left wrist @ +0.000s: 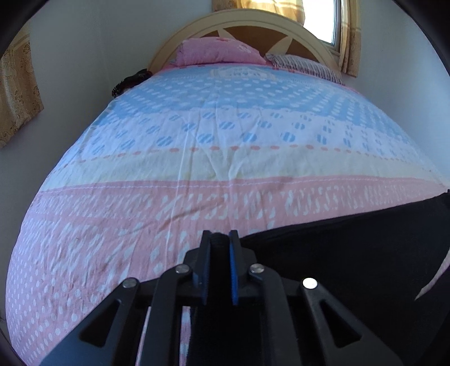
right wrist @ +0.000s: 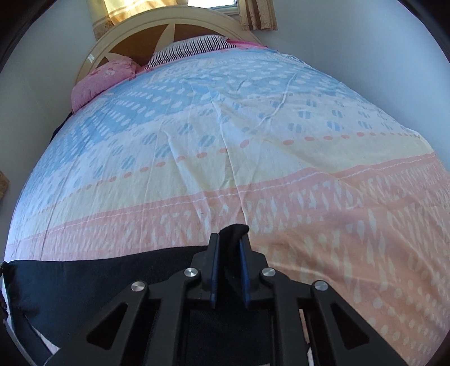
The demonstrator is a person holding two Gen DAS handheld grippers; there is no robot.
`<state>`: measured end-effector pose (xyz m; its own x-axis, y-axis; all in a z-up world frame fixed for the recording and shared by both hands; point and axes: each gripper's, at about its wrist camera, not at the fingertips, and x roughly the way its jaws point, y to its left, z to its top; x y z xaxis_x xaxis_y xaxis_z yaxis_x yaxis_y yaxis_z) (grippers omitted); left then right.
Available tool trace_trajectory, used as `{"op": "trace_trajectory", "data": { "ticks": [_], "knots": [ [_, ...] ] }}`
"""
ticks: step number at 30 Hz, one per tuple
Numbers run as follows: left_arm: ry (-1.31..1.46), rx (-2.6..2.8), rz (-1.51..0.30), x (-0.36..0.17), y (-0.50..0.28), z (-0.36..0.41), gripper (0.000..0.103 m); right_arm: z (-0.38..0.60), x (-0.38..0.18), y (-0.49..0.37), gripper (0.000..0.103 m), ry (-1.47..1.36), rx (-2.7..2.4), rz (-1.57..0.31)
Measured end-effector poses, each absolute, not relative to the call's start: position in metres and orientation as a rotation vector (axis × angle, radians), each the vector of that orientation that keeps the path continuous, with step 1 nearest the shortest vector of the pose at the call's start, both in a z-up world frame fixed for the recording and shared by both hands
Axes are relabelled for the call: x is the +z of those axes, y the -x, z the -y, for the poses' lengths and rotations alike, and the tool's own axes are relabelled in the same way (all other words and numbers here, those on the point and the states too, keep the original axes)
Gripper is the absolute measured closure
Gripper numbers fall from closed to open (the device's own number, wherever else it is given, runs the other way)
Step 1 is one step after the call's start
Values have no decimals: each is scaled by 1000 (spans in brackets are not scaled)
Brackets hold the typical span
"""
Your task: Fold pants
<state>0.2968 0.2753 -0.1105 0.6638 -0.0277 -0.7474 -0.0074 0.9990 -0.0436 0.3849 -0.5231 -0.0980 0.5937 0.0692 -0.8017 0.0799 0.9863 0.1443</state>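
so the black pants (left wrist: 351, 253) are lying on the bed (left wrist: 197, 157), down on the pink band of the patterned sheet at the near end. left gripper (left wrist: 220, 239) has its jaws clamped on one edge of the fabric, right gripper (right wrist: 232, 239) has its jaws pinched on another bit, with a dark fold poking out past the tips. pink pillow (right wrist: 104, 77) is up by the headboard (left wrist: 247, 22).
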Motion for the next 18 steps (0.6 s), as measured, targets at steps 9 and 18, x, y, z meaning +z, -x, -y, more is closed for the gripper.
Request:
{"op": "trace_trajectory", "data": {
  "ticks": [9, 18],
  "knots": [
    [139, -87, -766, -85, -259, -283, 92, 527, -48, -301, 100, -145, 60, -780],
    [200, -157, -659, -63, -207, -285, 92, 556, -28, -208, 103, -189, 81, -655]
  ]
}}
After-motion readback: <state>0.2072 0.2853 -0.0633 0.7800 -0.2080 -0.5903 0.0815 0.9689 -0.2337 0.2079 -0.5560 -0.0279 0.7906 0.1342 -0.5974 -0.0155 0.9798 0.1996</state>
